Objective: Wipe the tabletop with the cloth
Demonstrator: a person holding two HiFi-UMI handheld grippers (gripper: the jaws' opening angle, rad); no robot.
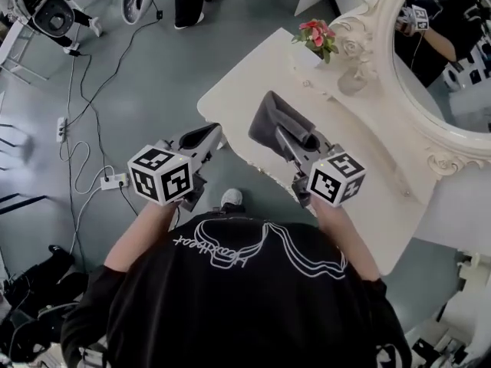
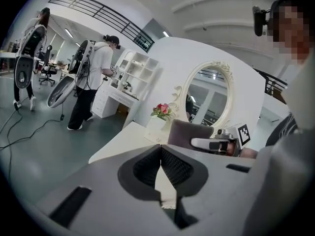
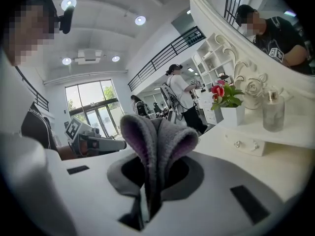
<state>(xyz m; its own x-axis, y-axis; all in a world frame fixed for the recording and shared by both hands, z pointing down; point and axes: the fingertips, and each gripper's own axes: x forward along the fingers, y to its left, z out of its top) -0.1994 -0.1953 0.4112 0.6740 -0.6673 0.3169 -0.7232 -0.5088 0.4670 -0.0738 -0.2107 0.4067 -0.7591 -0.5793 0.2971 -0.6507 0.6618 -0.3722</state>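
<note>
As the cloth (image 1: 278, 121) looks soft, light and floppy, the right gripper (image 1: 295, 146) pinches its bunched fold at frame centre, while the left gripper (image 1: 209, 135) sits closed, empty.

Cloth (image 1: 270, 118): grey, fleecy, folded double. The fold is pinched between the jaws of the right gripper (image 1: 284, 136), and two rounded lobes stand up past the jaw tips. It is held over the near part of the bench (image 1: 247, 77); contact with the surface cannot be judged. Bench: cream-white top with a curved front edge.
</note>
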